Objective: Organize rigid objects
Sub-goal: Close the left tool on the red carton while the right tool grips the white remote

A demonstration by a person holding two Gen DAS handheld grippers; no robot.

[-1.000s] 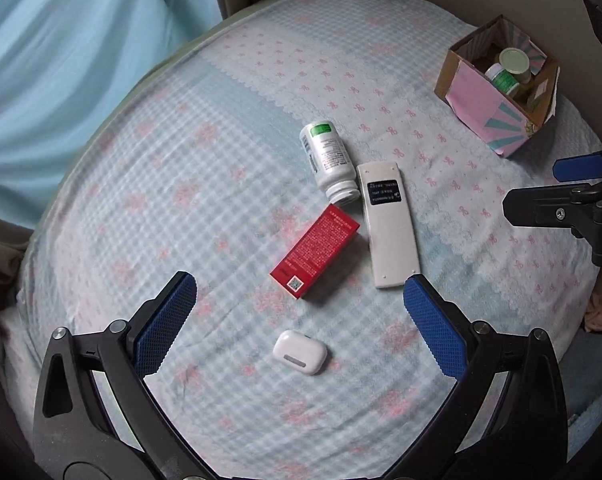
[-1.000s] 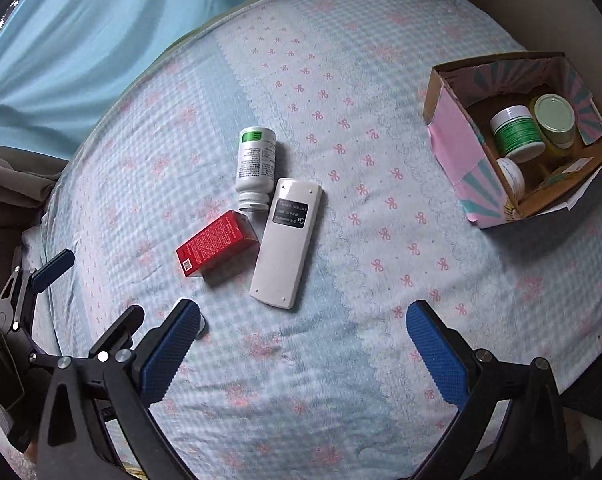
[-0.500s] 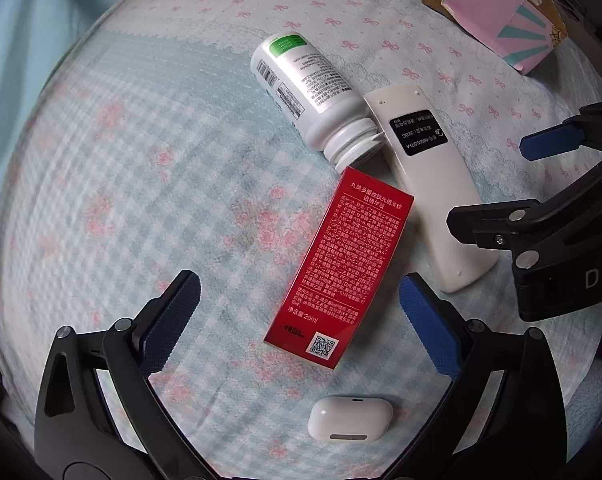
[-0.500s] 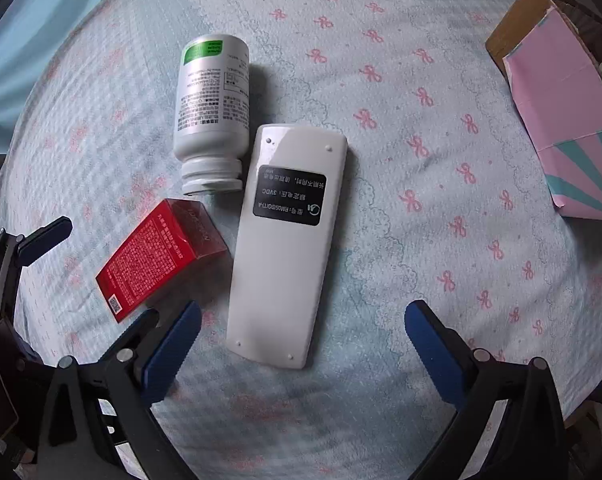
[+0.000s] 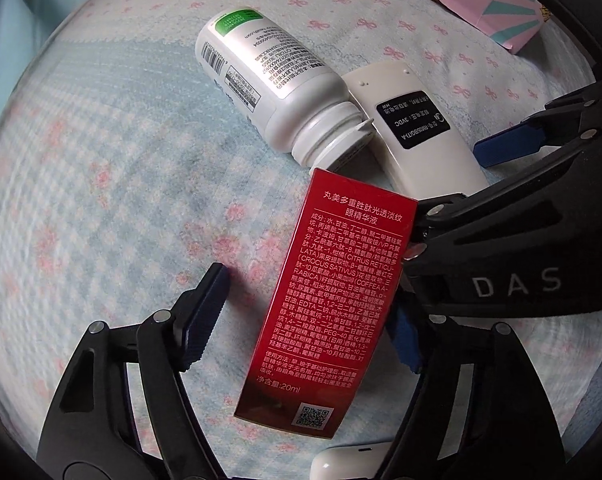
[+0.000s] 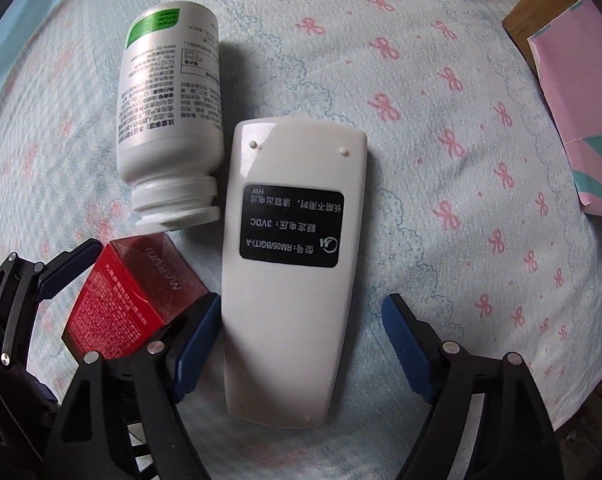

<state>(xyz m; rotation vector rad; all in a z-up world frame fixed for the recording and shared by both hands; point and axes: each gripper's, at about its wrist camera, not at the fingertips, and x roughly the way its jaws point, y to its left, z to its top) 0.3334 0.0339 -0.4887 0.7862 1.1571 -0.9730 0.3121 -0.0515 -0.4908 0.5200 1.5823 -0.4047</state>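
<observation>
The left tool (image 5: 307, 320) straddles a red box (image 5: 333, 304) lying on the bed (image 5: 113, 160), fingers wide, not yet gripping. The right tool (image 6: 297, 344), likewise spread, brackets a white remote (image 6: 297, 260) beside a toppled bottle (image 6: 169, 120).

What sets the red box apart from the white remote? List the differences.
The red box is a red carton covered in white print; the white remote is plain white with one black label. The box lies between the left gripper's open fingers, the remote between the right gripper's. Both lie flat on the patterned sheet.
</observation>
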